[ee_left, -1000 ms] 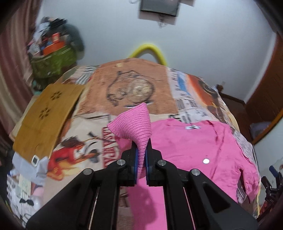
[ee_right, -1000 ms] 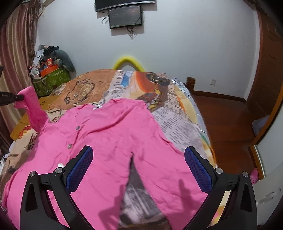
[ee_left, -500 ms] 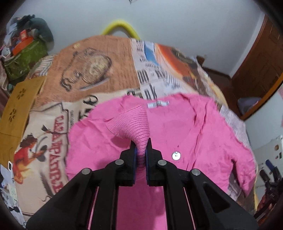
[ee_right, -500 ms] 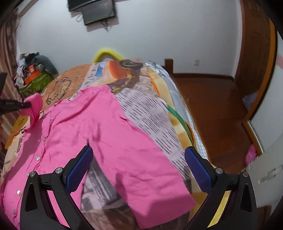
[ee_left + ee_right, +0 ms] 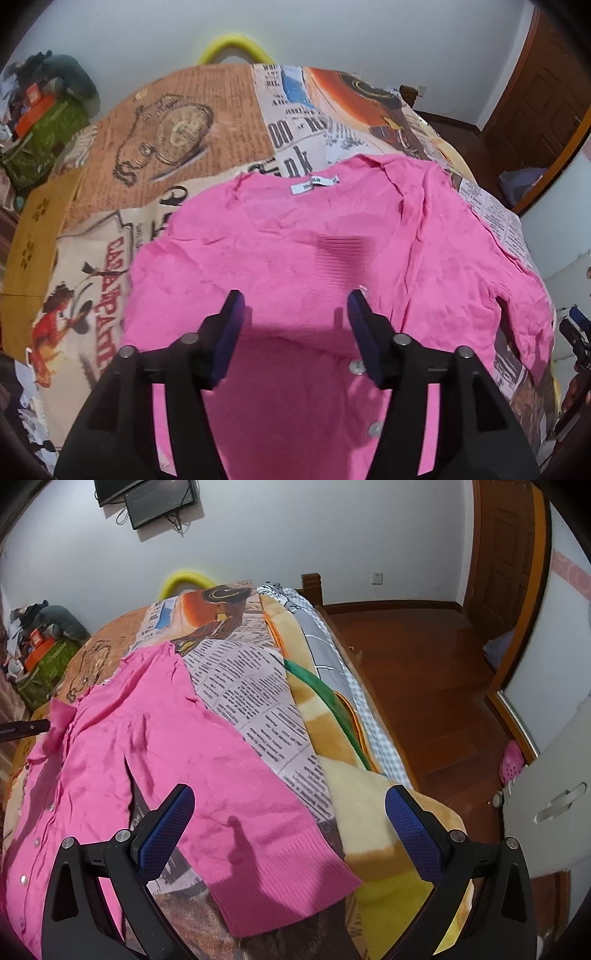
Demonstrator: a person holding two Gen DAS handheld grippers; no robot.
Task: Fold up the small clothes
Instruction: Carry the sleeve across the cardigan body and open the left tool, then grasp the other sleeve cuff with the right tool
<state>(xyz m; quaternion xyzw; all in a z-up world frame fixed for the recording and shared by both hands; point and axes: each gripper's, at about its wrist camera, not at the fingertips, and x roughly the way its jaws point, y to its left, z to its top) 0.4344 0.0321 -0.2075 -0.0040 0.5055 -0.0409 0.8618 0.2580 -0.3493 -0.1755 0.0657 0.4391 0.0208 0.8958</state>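
Note:
A pink buttoned cardigan (image 5: pixel 288 236) lies spread on the bed, its neck label (image 5: pixel 314 183) at the far side. Its folded-in sleeve ends in a ribbed cuff (image 5: pixel 343 251) that rests on the cardigan's body. Just behind that cuff my left gripper (image 5: pixel 293 306) has its jaws opening, and the pads press on nothing. In the right wrist view the other sleeve (image 5: pixel 229 775) runs out over the blanket to its ribbed cuff (image 5: pixel 295 878). My right gripper (image 5: pixel 289 794) hovers above this sleeve, wide open with nothing held.
The cardigan lies on a printed newspaper-pattern blanket (image 5: pixel 184 129). The bed's right edge (image 5: pixel 369 731) drops to a wooden floor (image 5: pixel 424 672). A yellow cloth (image 5: pixel 33 229) lies at the left, and a cluttered green box (image 5: pixel 40 136) stands beyond it. A white cabinet (image 5: pixel 554 794) is at the right.
The left gripper carried the cuff right and down over the cardigan's body, then parted its jaws and dropped it there. The right gripper shifted toward the other sleeve, still open.

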